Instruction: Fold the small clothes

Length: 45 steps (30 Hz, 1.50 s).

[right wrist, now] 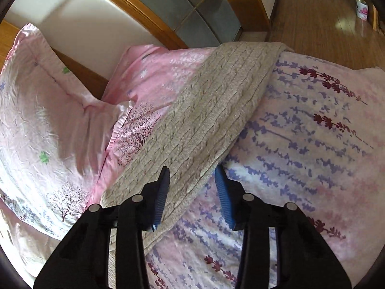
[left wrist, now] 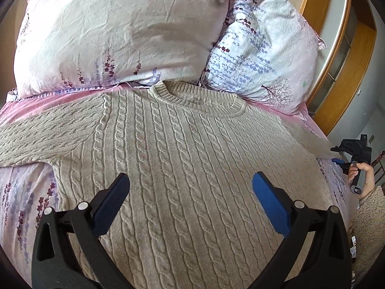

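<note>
both sets of jaws stand apart. we find the left gripper point(left wrist: 191, 180) spread wide above the chest of the sweater point(left wrist: 182, 149), nothing between its pads. the right gripper point(right wrist: 192, 175) is part closed around the near edge of the sweater's sleeve point(right wrist: 211, 110); knit lies between the fingers, but we see a gap at the right pad and cannot confirm that it is pinched.

we note the sweater lies flat, front up, on the bed point(left wrist: 14, 192), collar point(left wrist: 199, 98) toward the two pillows point(left wrist: 115, 31). the sleeve runs away from the right gripper on a slant, its long axis leading up to the bed's far edge, where the cuff end drapes over beside the wooden floor point(right wrist: 312, 16). the right hand point(left wrist: 361, 180) is plainly the nearer to this sleeve; the left hangs over the body panel, well apart from it.

we judge the coming move to be a fold of that sleeve across the chest, turning on a firm hold at this near edge.

condition: beige cable knit, thick, soft, lightly rumpled along the sleeve, ribbed at the neck.
</note>
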Tool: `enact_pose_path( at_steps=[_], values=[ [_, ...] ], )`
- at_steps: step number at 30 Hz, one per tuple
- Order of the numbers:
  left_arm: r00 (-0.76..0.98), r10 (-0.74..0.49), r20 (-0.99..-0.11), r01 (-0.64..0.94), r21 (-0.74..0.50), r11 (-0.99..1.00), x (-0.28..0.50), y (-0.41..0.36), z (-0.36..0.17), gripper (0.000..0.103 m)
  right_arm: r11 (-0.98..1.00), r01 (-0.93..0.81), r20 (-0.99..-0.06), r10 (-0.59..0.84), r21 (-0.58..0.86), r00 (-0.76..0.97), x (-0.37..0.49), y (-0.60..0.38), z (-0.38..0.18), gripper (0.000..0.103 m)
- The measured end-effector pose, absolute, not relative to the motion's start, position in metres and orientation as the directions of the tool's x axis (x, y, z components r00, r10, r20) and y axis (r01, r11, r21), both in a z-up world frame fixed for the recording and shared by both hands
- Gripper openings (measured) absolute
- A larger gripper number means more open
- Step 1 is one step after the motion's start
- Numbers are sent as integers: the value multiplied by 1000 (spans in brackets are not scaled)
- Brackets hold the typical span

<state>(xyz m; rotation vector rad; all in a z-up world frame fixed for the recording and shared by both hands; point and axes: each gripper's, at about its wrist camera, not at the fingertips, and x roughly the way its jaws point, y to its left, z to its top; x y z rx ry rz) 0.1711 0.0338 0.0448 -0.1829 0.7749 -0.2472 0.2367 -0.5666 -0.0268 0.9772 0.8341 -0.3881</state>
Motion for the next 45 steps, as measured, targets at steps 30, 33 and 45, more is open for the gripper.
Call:
enact_pose_path(
  at_steps=[30,33,45],
  values=[
    [706,-381,-597,179,-370,912,181,45,48,101,897,-125,-707,413,423,574,259,-289,-2,10],
    [689,-410,-598,190,-397,898,183,46,48,101,850,-69,-689,468,522,554,260,-303,-8,18],
    [649,-459,-607,145,-493,858,196,65,39,101,670,277,-627,359,689,691,268,-400,-15,30]
  ],
)
